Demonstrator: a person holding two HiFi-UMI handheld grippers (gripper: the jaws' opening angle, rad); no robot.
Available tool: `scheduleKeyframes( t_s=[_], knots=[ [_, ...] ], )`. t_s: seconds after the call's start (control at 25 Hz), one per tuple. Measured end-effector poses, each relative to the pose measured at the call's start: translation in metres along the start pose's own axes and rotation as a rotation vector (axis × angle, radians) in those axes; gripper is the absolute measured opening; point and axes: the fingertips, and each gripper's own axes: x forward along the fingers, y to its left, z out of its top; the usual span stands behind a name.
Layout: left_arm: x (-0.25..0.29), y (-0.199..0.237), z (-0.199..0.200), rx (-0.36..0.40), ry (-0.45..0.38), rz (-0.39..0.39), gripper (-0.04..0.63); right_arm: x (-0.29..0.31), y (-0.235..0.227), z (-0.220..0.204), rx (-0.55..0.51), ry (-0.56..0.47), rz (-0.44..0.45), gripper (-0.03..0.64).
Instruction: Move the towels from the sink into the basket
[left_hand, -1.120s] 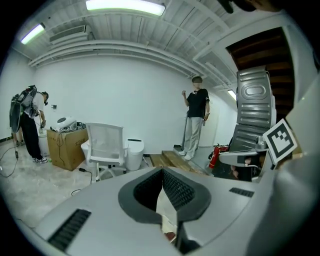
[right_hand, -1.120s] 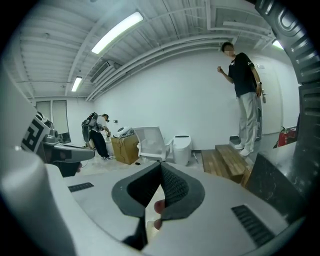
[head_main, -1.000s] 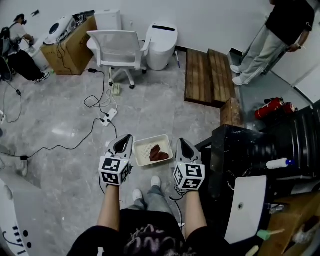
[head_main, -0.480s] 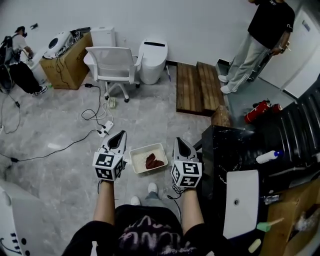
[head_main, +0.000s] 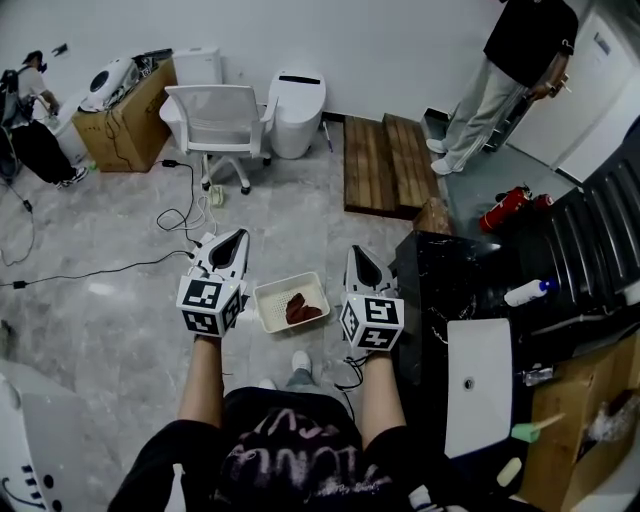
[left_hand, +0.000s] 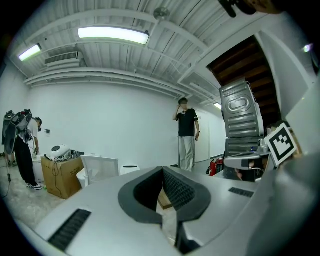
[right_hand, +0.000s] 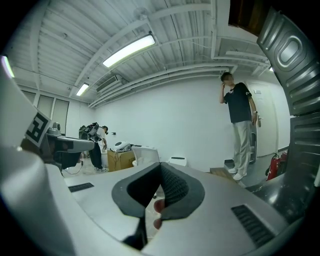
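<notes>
Two grippers hang side by side in the head view, above a grey marbled floor (head_main: 120, 300). The left gripper (head_main: 234, 243) has its jaws brought together and carries nothing; the right gripper (head_main: 358, 257) is closed the same way and is also empty. Between them in the picture, down on the floor, stands a white rectangular basket (head_main: 268, 306) with perforated walls. One dark red towel (head_main: 303, 308) lies crumpled in its right half. Well apart from it, at the person's right, a smooth white rectangular sink (head_main: 480, 350) with a small round drain hole sits on a glossy black veined counter (head_main: 440, 290).

From the left gripper view, the dark ribbed pads (left_hand: 176, 189) meet at their far tips, leaving only a rounded loop behind them, and nothing is caught there. Beyond stand a white wall and a person (left_hand: 186, 131) in a dark top and pale trousers.

From the right gripper view, the pads (right_hand: 172, 187) also touch at the tips, gripping nothing. A small reddish patch (right_hand: 158, 205) shows through the loop below them, too little to identify. The same person stands at the right.
</notes>
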Motion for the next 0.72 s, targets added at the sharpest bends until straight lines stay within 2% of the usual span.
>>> scheduleKeyframes(
  t_s=[0.72],
  knots=[
    [-0.003,0.006,0.016,0.019,-0.017,0.002,0.017,0.001,0.001,0.017,-0.013,-0.029,-0.016,0.012]
  ],
)
